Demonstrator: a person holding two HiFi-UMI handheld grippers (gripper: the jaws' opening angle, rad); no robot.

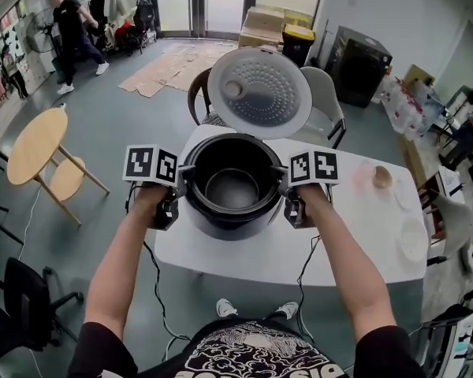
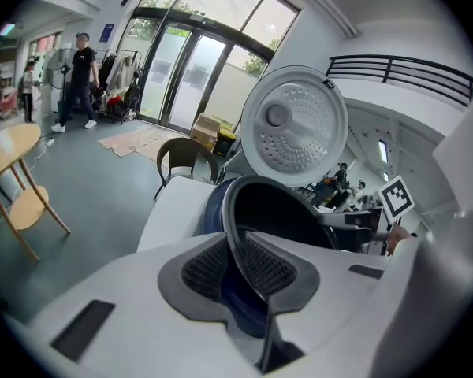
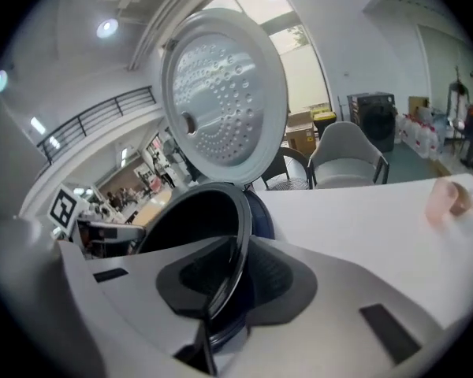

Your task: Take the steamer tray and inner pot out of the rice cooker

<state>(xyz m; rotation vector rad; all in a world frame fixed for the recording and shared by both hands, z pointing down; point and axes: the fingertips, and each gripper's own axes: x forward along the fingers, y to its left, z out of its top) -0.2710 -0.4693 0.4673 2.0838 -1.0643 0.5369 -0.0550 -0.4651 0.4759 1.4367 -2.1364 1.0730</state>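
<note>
Black printed tee (image 1: 252, 351); left hand-held gripper (image 2: 238, 250), right hand-held gripper (image 3: 235, 274): white shells, grey ribbed pads (image 2: 270, 270).

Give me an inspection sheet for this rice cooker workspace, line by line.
Surface: white table, cooker standing at its middle.
Job's things: rice cooker with lid swung up; black inner pot seated inside; steamer tray not identifiable.
Clutter: pinkish cup and white dish at the table's right.
Grippers: left gripper and right gripper each clamped on the pot's rim, on opposite sides.
Cables: black cables hang below the table's near edge.
Surroundings: round wooden table, chair, cardboard on the floor, person walking at far left.
</note>
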